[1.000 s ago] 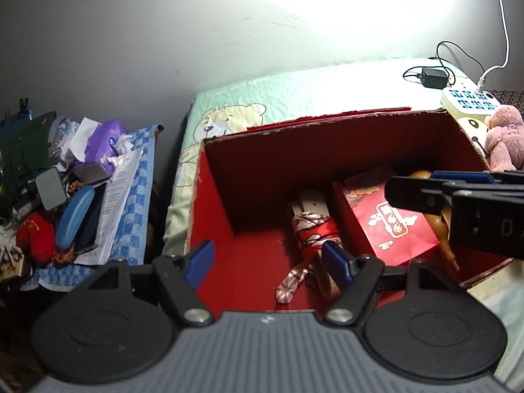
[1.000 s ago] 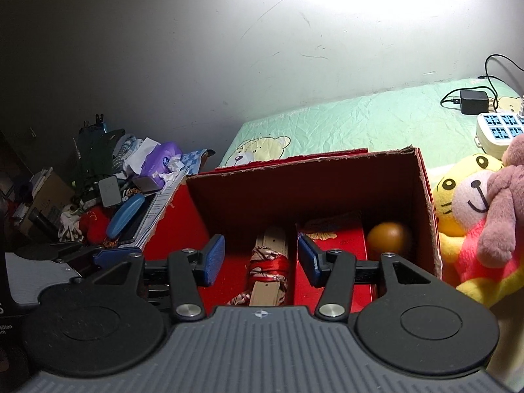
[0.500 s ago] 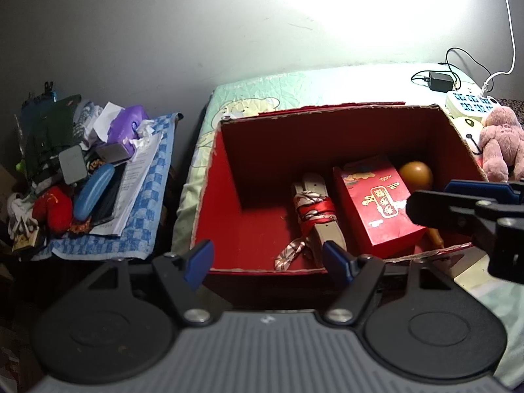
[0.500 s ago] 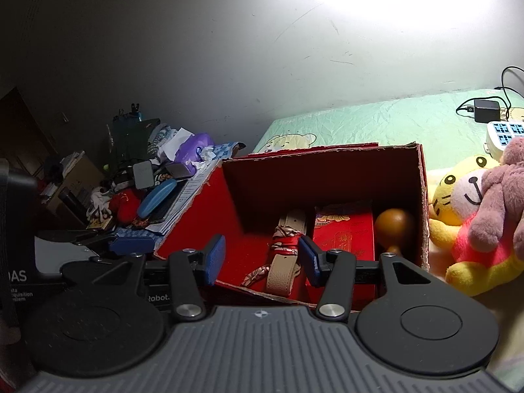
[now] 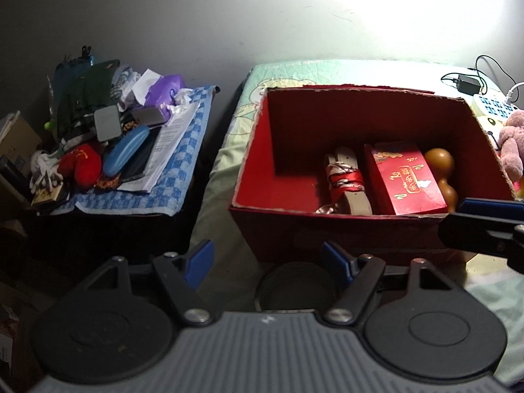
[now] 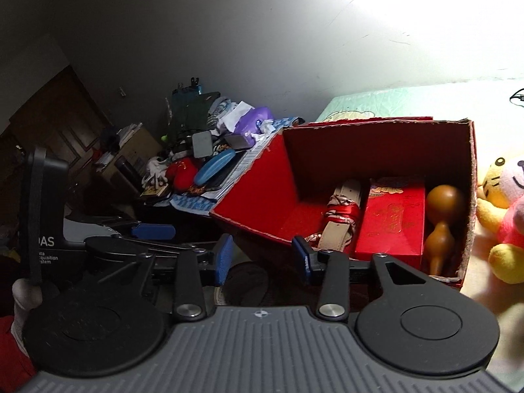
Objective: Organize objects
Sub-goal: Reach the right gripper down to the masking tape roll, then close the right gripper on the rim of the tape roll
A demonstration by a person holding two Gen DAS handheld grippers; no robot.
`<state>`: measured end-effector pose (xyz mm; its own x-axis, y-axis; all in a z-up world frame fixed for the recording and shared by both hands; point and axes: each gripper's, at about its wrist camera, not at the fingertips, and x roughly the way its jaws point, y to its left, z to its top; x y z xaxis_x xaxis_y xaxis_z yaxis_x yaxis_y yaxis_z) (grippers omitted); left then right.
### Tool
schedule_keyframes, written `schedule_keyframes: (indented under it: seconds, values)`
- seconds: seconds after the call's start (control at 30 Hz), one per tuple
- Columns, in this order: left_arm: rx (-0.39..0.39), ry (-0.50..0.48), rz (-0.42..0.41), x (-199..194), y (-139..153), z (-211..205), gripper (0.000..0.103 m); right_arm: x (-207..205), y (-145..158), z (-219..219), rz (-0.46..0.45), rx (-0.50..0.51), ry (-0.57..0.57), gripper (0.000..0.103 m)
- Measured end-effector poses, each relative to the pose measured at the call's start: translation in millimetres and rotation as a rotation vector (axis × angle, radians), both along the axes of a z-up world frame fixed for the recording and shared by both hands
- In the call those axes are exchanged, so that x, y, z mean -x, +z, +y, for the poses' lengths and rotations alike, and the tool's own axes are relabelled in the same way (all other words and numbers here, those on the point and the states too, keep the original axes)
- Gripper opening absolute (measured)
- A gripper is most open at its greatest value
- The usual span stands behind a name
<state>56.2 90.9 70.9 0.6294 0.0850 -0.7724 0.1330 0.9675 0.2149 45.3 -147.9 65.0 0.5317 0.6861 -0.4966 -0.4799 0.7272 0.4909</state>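
Observation:
A red cardboard box (image 5: 258, 150) (image 6: 255, 193) stands open on the bed. Inside lie a beige belt tied with red ribbon (image 5: 347, 180) (image 6: 340, 213), a red gift packet (image 5: 406, 177) (image 6: 393, 222) and a brown gourd (image 5: 440, 167) (image 6: 442, 209). My left gripper (image 5: 267, 262) hangs open and empty in front of the box's near wall. To the box's lower left, my right gripper (image 6: 262, 258) is closing its jaws on nothing. Its fingers (image 5: 484, 226) show at the right edge of the left wrist view.
A side table with a blue checked cloth (image 5: 177, 177) (image 6: 193, 201) left of the bed carries a blue glasses case (image 5: 126, 150), a red plush (image 5: 82, 163), papers and a purple bag. Plush toys (image 6: 501, 203) and a power strip (image 5: 491, 106) lie right of the box. A dark round object (image 5: 294, 281) sits below.
Both grippers have drawn back out of the box, which now lies farther off. The right view has swung left toward the side table, and the right jaws have narrowed.

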Motion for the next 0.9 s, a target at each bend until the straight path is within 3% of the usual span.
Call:
schedule_keyframes:
  seconds: [0.23,0.53,0.83,0.9]
  values:
    - [0.017,0.105,0.077,1.3,-22.3,24.2,0.069,-2.1,-19.8,18.9,0.067,0.015,0.081,0.037]
    - [0.037,0.115,0.176,-10.7,-54.1,32.2,0.063,-7.7,-41.2,42.7,0.157,0.064,0.102,0.036]
    - [0.112,0.092,0.288,-30.3,-83.8,40.7,0.042,-16.4,-59.2,60.2,0.233,0.101,0.057,0.036]
    - [0.121,0.079,0.316,-33.4,-90.7,40.4,0.026,-19.3,-63.6,64.5,0.250,0.114,0.046,0.036]
